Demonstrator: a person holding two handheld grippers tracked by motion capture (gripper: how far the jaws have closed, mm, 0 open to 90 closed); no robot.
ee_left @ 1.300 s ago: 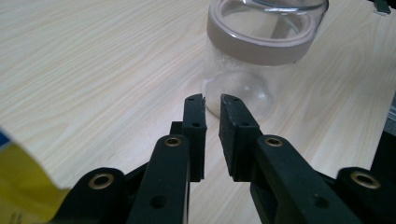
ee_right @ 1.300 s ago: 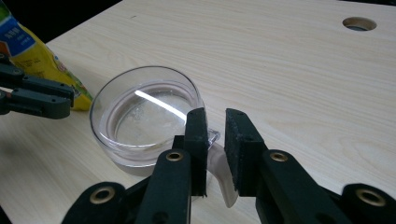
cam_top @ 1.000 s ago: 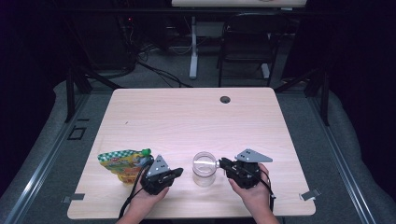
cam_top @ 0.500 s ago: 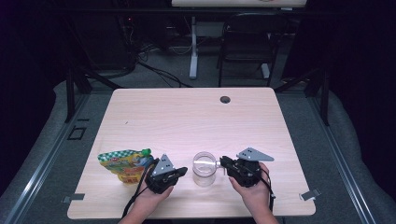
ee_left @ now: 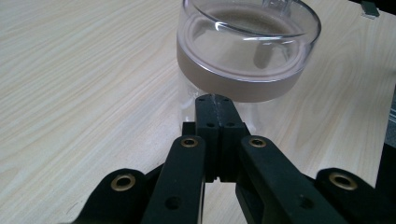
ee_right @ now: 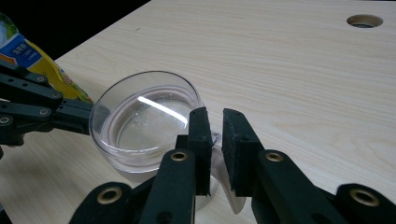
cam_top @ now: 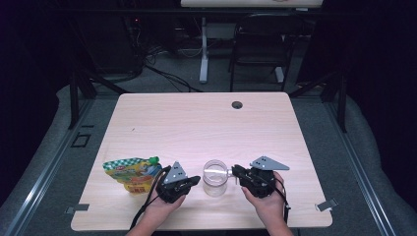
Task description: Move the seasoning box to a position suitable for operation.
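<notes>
The left claw [cam_top: 195,180] has slid from the snack pouch [cam_top: 129,170] toward the clear glass cup [cam_top: 215,177], its jaws now pressed shut just short of it. The cup stands upright near the desk's [cam_top: 196,118] front edge. The right claw [ee_right: 214,135], slightly parted, straddles the cup's handle.

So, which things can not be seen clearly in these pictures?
- Pouch print: too small in the high view, cut by the left edge in the right gripper view.
- Glass cup base: hidden behind the left gripper in its own view.
- Cup handle: mostly covered by the right gripper, so whether its fingers touch it is unclear.
</notes>
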